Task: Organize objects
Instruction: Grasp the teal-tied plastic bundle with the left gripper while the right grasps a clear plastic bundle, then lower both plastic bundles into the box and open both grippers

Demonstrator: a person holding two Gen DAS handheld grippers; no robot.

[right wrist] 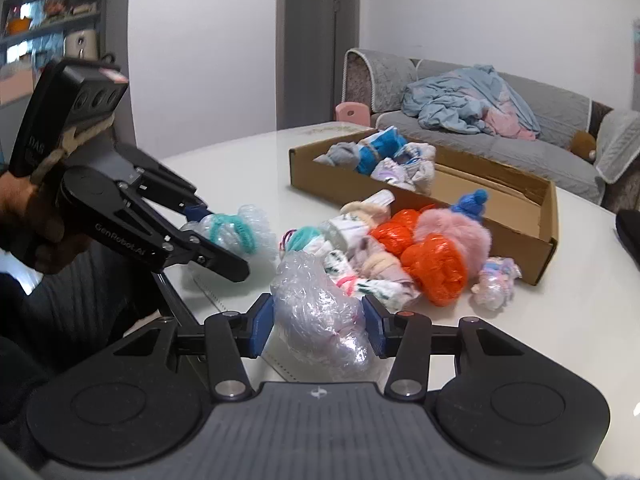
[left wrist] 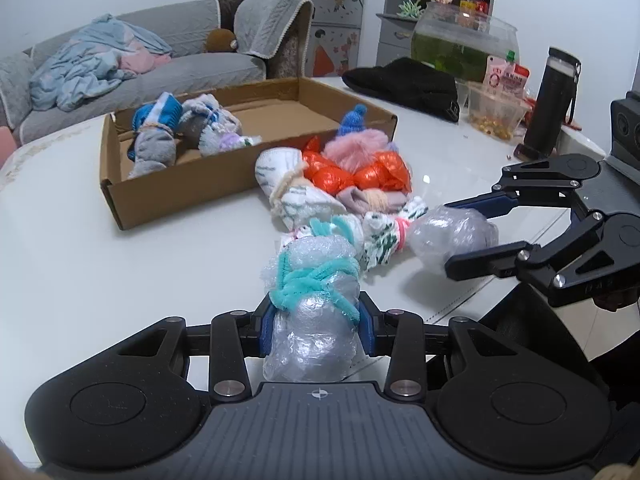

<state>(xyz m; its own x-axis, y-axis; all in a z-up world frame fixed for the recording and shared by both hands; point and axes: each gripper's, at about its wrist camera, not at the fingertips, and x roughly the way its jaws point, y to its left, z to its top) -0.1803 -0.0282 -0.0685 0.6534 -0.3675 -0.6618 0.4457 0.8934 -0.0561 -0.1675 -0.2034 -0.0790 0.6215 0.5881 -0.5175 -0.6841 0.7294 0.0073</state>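
My left gripper (left wrist: 316, 320) is shut on a clear plastic bundle tied with teal yarn (left wrist: 312, 292), low over the white table (left wrist: 120, 280). In the right wrist view the same left gripper (right wrist: 218, 236) grips that teal-tied bundle (right wrist: 236, 232) at the left. My right gripper (right wrist: 318, 322) is shut on a clear plastic bundle (right wrist: 320, 316); in the left wrist view the right gripper (left wrist: 468, 236) holds this clear bundle (left wrist: 452, 232). A pile of bundles lies beyond, with an orange one (left wrist: 332, 176) and a pink fluffy one (left wrist: 356, 148). A cardboard box (left wrist: 200, 184) behind holds several sock bundles.
A black garment (left wrist: 404, 84), a fish tank (left wrist: 460, 48), a plastic container (left wrist: 496, 116) and a black bottle (left wrist: 552, 100) stand at the table's far right. A grey sofa (left wrist: 160, 76) with bedding is behind the table. A person's hand (right wrist: 24, 216) holds the left gripper.
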